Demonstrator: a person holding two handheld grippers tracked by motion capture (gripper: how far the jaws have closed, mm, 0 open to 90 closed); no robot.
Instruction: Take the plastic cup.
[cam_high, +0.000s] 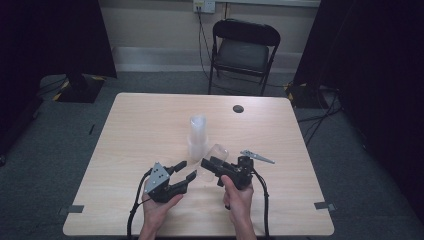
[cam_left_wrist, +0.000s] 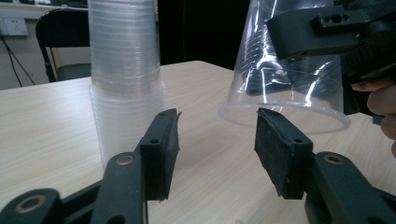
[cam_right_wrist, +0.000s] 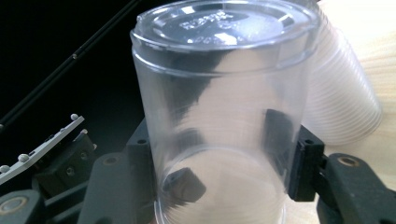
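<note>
A single clear plastic cup (cam_right_wrist: 219, 93) sits between the jaws of my right gripper (cam_right_wrist: 219, 154), which is shut on its sides, closed base pointing away. In the high view this cup (cam_high: 217, 152) is held just above the table by the right gripper (cam_high: 212, 164), right of the stack. A tall stack of clear cups (cam_high: 197, 135) stands upside down at the table's middle. My left gripper (cam_high: 187, 170) is open beside it with nothing between its pads. From the left gripper (cam_left_wrist: 217, 116), the stack (cam_left_wrist: 123, 70) is ahead on the left and the held cup (cam_left_wrist: 285, 70), rim down, on the right.
The light wooden table (cam_high: 150, 115) has a small black round cap (cam_high: 238, 108) near its far edge. A black folding chair (cam_high: 243, 50) stands behind the table. Dark curtains hang at both sides, and cables run across the grey floor.
</note>
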